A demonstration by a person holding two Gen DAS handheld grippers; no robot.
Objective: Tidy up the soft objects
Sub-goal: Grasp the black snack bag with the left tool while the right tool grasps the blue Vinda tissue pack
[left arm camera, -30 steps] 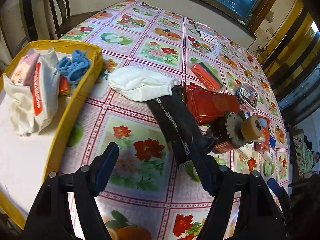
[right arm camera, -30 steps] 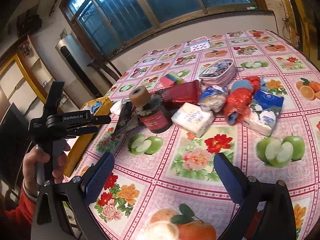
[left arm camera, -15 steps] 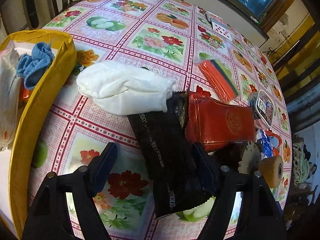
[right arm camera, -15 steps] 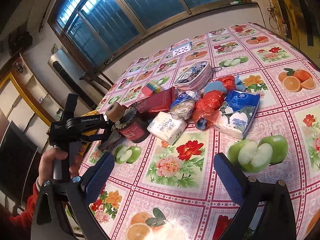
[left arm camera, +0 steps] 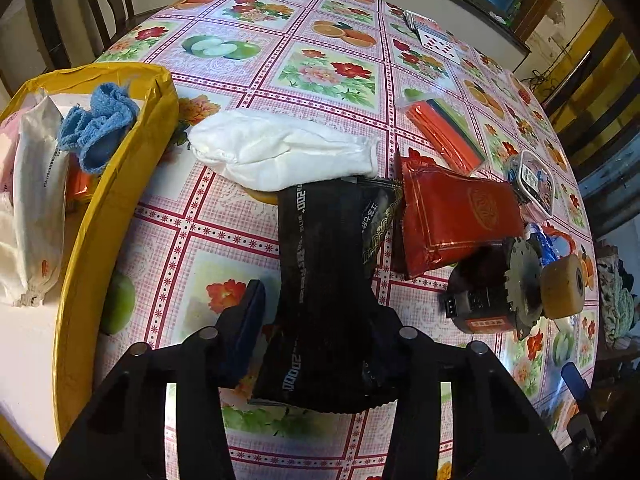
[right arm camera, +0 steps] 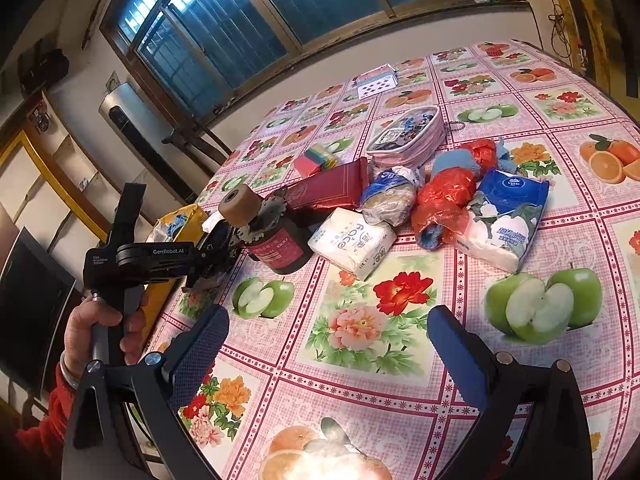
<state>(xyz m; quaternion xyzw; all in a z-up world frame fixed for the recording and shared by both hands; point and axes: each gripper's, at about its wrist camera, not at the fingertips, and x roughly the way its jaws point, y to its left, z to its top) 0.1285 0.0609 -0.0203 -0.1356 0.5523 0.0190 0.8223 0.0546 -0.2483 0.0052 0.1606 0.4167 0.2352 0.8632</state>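
Closing the left gripper point(left arm camera: 316, 332) on the near end of the black packet point(left arm camera: 328, 280), fingers narrow and pressing its sides at 6 o'clock of the left wrist view. Lying under the white cloth bundle point(left arm camera: 280, 152) at 12 o'clock and touching the red pouch point(left arm camera: 452, 216) at 2 o'clock, so possibly dragging both when lifting. Risking also a slip from the thin foil. Hovering wide and empty, the right gripper point(right arm camera: 328, 344), well apart. Waiting at 9 o'clock, the yellow tray point(left arm camera: 116, 200).
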